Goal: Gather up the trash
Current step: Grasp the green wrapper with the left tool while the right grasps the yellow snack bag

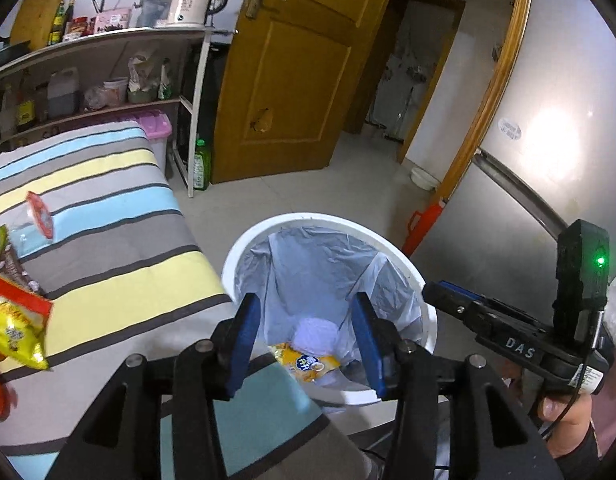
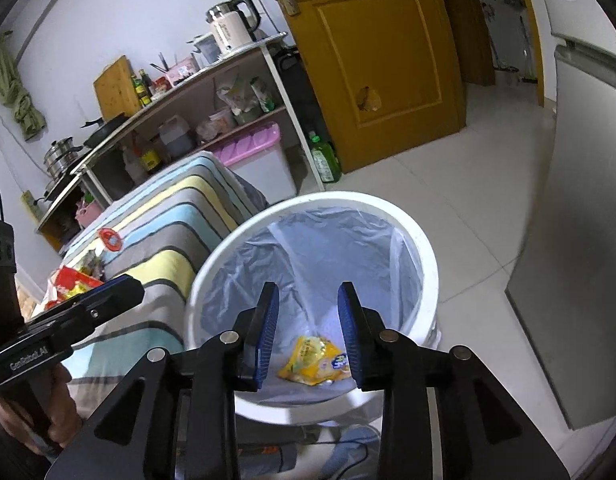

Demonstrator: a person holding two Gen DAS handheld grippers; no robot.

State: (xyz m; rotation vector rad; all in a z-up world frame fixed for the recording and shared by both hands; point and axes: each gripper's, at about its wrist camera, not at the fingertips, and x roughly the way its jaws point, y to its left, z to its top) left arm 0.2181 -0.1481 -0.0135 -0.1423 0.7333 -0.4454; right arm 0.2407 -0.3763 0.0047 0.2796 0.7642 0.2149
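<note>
My right gripper (image 2: 305,330) hangs over the white trash bin (image 2: 422,248) with its blue pads (image 2: 350,330) apart and nothing between them; my left gripper (image 1: 303,344) sits at the near left side of the same bin, pads likewise spread and empty. Down in the clear liner bag (image 2: 320,236) lies a yellow snack wrapper (image 2: 314,360), so I judge one piece is already collected. The rest of the trash is on the striped bedspread (image 1: 119,248) to the left of the bin: a yellow and red snack packet (image 1: 15,328) at the near left edge of my left view, a crumpled clear wrapper with a red rim (image 1: 37,216) farther along, and more litter bunched beside them that I can't make out. The step in hand, as I read it, is going back for the next piece. I'd swing the left gripper toward the packet, keep the pads wide, come down with one pad on either side of a raised fold so I pinch foil rather than bedspread, then lift clear before crossing to the bin. The right gripper should stay out of that path.
</note>
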